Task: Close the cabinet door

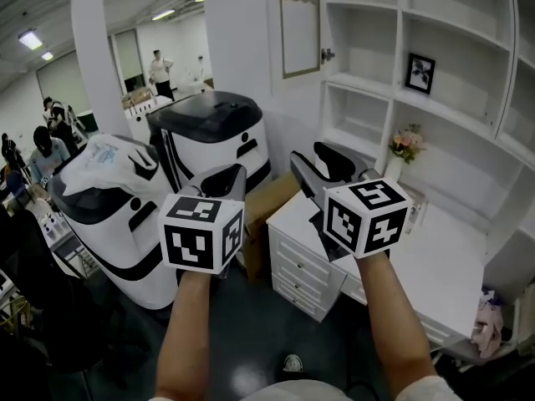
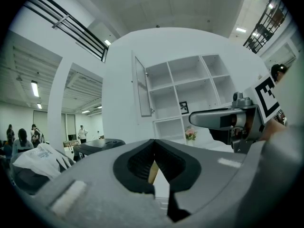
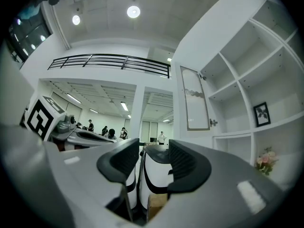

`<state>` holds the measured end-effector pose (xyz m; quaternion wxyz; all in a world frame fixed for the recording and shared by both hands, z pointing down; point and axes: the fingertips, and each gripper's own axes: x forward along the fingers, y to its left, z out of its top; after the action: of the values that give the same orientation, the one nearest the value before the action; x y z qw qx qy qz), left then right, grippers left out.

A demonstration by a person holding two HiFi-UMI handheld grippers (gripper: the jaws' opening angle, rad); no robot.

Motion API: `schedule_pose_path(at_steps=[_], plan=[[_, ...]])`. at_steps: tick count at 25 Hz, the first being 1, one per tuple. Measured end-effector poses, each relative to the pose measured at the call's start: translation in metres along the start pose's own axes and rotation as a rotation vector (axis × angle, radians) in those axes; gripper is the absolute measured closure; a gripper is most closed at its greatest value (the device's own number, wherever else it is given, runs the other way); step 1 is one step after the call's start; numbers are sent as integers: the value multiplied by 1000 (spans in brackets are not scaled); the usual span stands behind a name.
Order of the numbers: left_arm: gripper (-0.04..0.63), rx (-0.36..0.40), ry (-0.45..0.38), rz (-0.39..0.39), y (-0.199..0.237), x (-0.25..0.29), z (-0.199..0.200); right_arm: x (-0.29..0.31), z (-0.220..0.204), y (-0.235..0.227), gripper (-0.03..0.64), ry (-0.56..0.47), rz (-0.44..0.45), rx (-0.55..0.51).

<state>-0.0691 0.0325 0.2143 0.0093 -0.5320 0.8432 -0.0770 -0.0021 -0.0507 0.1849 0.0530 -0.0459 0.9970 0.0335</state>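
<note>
The cabinet door (image 1: 299, 23), a white frame with a glass pane and a small knob (image 1: 328, 55), stands swung open at the left end of the white shelf unit (image 1: 435, 48). It also shows in the left gripper view as the cabinet door (image 2: 140, 91) and in the right gripper view as the cabinet door (image 3: 194, 99). My left gripper (image 1: 221, 180) is held out level, well short of the door, and its jaws (image 2: 153, 148) are shut with nothing in them. Beside it, my right gripper (image 1: 324, 164) is open and empty, with a clear gap between the pads (image 3: 154, 156).
A white desk (image 1: 435, 266) with drawers stands under the shelves, bearing a flower vase (image 1: 405, 144). A framed picture (image 1: 420, 72) sits on a shelf. Two white-and-black machines (image 1: 213, 132) (image 1: 109, 215) and a cardboard box (image 1: 267, 203) stand left. People are at the far left.
</note>
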Motion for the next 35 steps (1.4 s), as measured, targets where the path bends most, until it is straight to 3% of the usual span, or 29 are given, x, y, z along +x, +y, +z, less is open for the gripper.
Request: schedule_pose_path(at_steps=[17,35], plan=[[595,4,15,62,43,127,3,104,-9,-90,392,-32,59,15],[597,-2,11,74,69,186,-1,158,-17,-129,367,-43,66,40]])
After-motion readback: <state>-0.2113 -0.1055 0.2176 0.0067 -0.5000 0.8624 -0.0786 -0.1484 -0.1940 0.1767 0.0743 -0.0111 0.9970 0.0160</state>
